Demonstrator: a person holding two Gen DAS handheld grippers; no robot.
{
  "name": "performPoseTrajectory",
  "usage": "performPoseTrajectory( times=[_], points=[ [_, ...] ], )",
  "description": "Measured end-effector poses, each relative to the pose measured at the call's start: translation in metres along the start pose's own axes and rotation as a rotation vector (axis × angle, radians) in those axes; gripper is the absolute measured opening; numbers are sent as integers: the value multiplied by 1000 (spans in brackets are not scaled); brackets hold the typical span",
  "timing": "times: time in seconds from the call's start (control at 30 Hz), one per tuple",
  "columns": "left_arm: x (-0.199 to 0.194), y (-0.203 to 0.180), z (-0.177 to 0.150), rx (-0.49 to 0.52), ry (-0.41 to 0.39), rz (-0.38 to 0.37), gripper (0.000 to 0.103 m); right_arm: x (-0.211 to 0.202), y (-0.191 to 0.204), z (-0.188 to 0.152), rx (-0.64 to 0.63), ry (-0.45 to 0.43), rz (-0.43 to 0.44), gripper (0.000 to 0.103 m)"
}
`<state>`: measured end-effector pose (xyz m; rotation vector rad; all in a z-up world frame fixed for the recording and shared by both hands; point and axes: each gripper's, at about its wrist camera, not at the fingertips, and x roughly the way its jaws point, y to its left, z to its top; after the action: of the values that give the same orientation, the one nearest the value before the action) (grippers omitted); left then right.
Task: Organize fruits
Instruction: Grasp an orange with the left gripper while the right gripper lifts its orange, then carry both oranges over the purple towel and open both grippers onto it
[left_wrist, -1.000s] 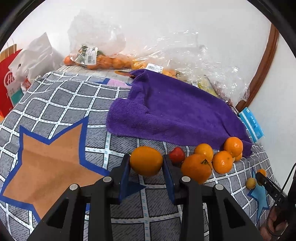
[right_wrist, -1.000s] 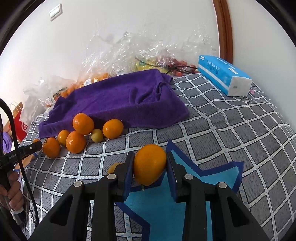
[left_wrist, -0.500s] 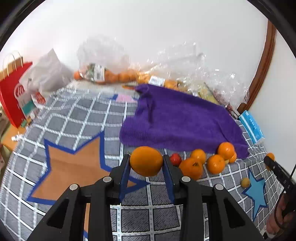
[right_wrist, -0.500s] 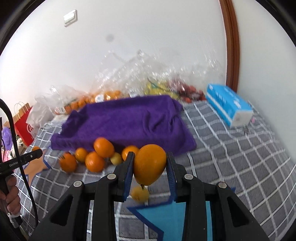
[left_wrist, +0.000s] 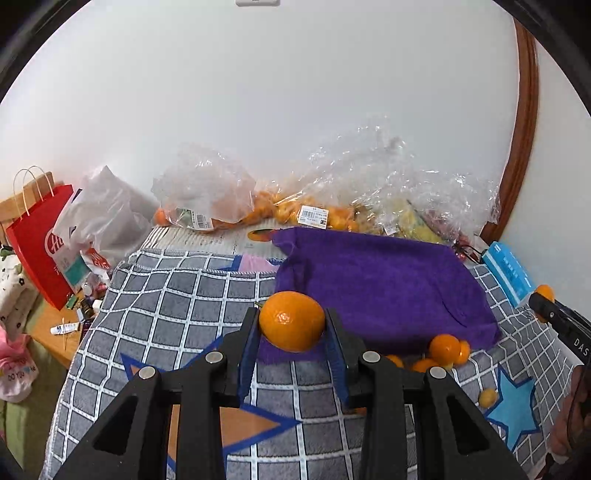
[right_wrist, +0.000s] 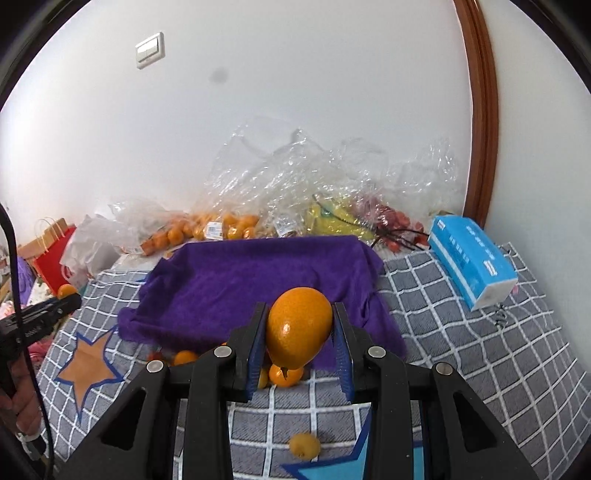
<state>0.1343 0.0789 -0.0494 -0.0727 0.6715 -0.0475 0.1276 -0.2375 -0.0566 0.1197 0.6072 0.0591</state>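
Orange fruit (left_wrist: 291, 320) clamped in left gripper (left_wrist: 291, 334), long axis crosswise. Second orange (right_wrist: 298, 329) clamped in right gripper (right_wrist: 299, 345), stem end tilted down. Loose oranges (left_wrist: 445, 348) partly hidden behind fingers, perhaps touching purple towel (left_wrist: 380, 284). Bagged fruit (right_wrist: 207, 230) seen by wall.

I'm seeing my left gripper (left_wrist: 291, 334) blocking part of the loose orange pile (left_wrist: 445, 349) at the purple towel (left_wrist: 384, 284) edge, so I can't count it. In the right wrist view, my right gripper (right_wrist: 299, 339) and its orange (right_wrist: 298, 328) are covering most of that pile (right_wrist: 284, 374). The plastic bags (right_wrist: 295, 192) are blurring their contents. The red paper bag (left_wrist: 40, 243) is getting clipped near the frame's left edge
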Motion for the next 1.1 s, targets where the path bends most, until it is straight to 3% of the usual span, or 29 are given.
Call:
performPoseTrajectory(
  times=[0.77, 1.1],
  points=[
    [64, -52, 46, 37, 77, -45, 33, 62, -18, 44, 6, 28, -9, 34],
    [105, -57, 55, 27, 143, -54, 33, 106, -24, 58, -25, 89, 4, 34]
  ],
)
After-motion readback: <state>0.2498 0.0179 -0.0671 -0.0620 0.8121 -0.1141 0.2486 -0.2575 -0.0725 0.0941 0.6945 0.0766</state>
